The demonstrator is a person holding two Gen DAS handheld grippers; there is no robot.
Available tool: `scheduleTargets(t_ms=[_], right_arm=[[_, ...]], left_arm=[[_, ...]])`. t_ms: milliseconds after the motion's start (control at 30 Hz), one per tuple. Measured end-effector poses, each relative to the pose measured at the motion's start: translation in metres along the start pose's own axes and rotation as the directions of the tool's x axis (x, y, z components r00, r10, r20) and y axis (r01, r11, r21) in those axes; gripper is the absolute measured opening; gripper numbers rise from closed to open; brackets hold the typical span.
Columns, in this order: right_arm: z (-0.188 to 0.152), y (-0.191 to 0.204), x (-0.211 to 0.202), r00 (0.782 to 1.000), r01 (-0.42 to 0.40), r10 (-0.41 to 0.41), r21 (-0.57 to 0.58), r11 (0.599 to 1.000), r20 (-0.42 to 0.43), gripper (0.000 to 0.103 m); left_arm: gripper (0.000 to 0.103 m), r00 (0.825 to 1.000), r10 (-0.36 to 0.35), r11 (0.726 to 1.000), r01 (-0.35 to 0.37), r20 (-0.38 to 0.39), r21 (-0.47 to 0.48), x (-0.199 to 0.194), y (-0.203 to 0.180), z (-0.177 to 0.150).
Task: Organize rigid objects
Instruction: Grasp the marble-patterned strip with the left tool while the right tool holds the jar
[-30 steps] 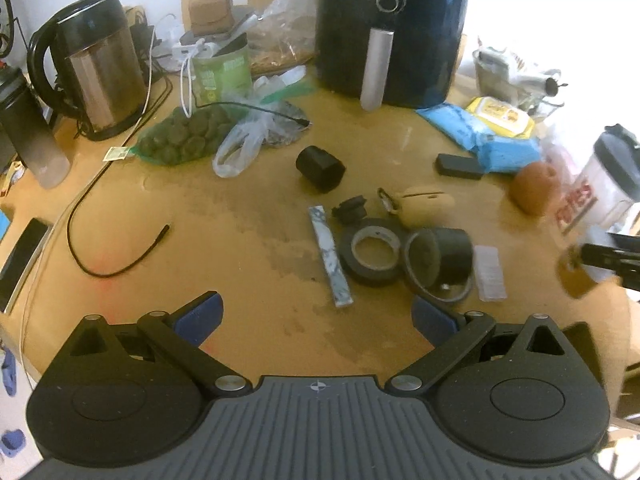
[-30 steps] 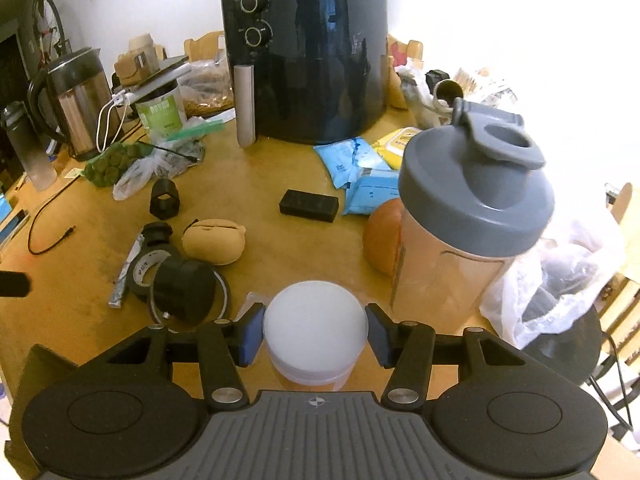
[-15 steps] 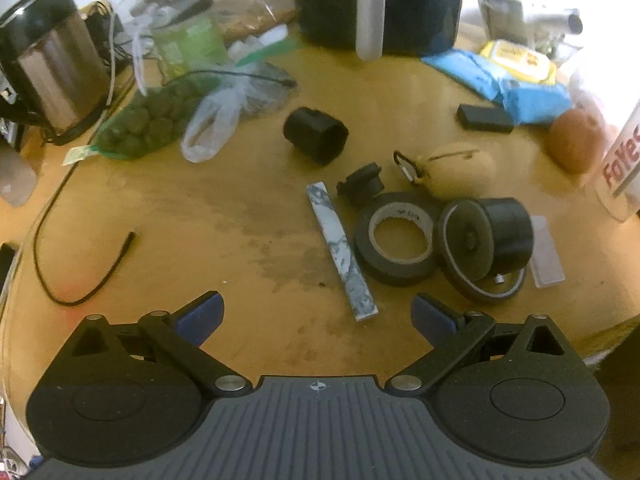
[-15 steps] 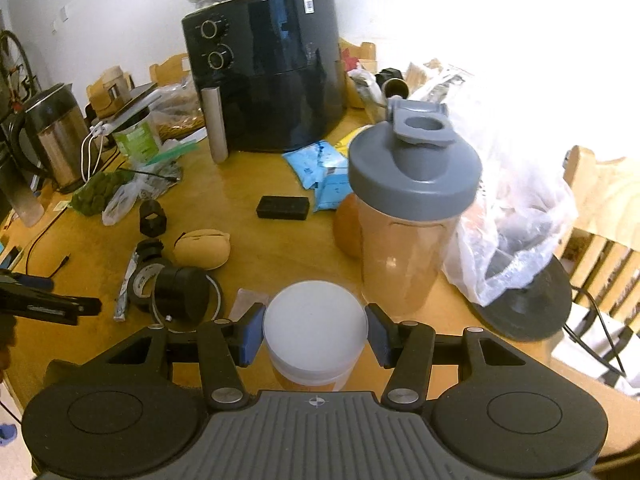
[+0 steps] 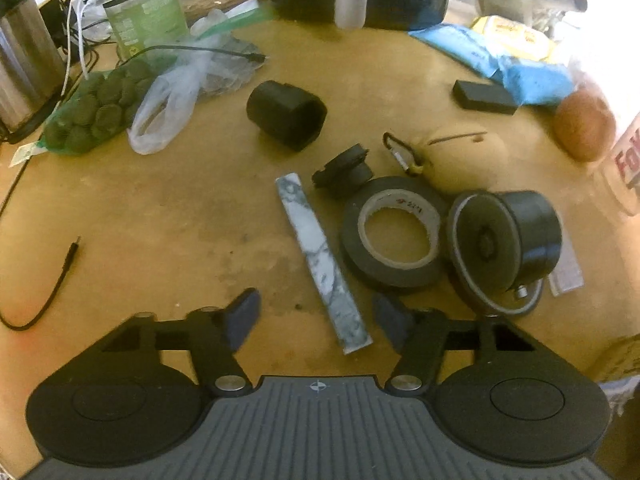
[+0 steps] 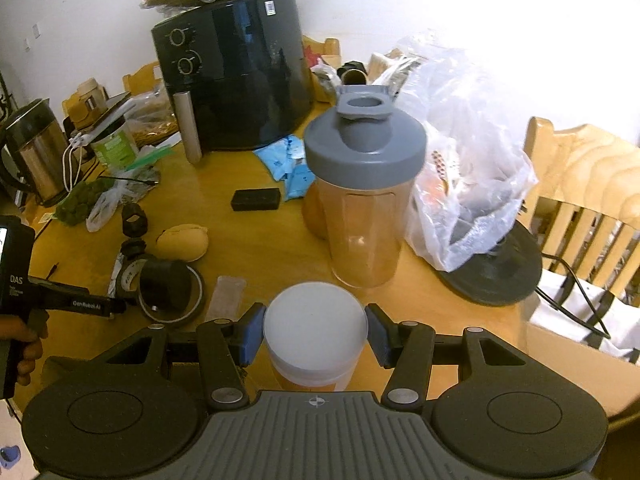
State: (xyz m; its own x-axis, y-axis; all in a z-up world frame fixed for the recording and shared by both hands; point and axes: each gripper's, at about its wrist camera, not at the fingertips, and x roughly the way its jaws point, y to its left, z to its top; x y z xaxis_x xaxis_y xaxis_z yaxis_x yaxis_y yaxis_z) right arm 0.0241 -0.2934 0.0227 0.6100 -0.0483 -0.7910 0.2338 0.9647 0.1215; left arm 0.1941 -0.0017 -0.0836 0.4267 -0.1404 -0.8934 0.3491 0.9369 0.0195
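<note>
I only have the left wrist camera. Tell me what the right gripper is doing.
Observer: The right gripper is shut on a small jar with a white lid.
Operator: Report what stands in front of it.
Observer: A shaker bottle with a grey lid stands upright just beyond the jar, apart from it.
Operator: Say what is on the bottle's right.
Observer: A clear plastic bag with things inside, and past the bag a wooden chair.
</note>
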Motion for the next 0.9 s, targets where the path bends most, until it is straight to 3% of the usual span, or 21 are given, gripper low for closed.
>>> scheduleTargets(t_ms=[33, 233, 300, 367, 900], right_arm=[[-0.001, -0.001, 0.000, 1.000, 0.001, -0.001, 0.006, 1.000, -0.003, 0.056], [-0.007, -0.005, 0.000, 1.000, -0.001, 0.002, 0.026, 1.000, -0.012, 0.056], [-0.007, -0.004, 0.000, 1.000, -0.006, 0.006, 0.025, 1.000, -0.014, 0.056], [-0.007, -0.003, 0.001, 1.000, -0.011, 0.011, 0.022, 1.000, -0.015, 0.056], [-0.007, -0.001, -0.003, 0.998, -0.057, 0.057, -0.006, 0.998, -0.012, 0.056]], left_arm=[[0.043, 1.000, 0.005, 1.000, -0.005, 0.006, -0.002, 0.000, 0.000, 0.001], [0.016, 0.999, 0.040, 0.998, -0.040, -0.002, -0.046, 0.000, 0.011, 0.005], [0.016, 0.999, 0.031, 0.998, -0.031, -0.006, -0.050, 0.000, 0.014, 0.005], [0.016, 0.998, 0.067, 0.996, -0.068, -0.013, -0.049, -0.001, 0.014, 0.005], [0.016, 0.999, 0.022, 0.996, -0.019, 0.033, -0.090, -0.033, 0.011, 0.001]])
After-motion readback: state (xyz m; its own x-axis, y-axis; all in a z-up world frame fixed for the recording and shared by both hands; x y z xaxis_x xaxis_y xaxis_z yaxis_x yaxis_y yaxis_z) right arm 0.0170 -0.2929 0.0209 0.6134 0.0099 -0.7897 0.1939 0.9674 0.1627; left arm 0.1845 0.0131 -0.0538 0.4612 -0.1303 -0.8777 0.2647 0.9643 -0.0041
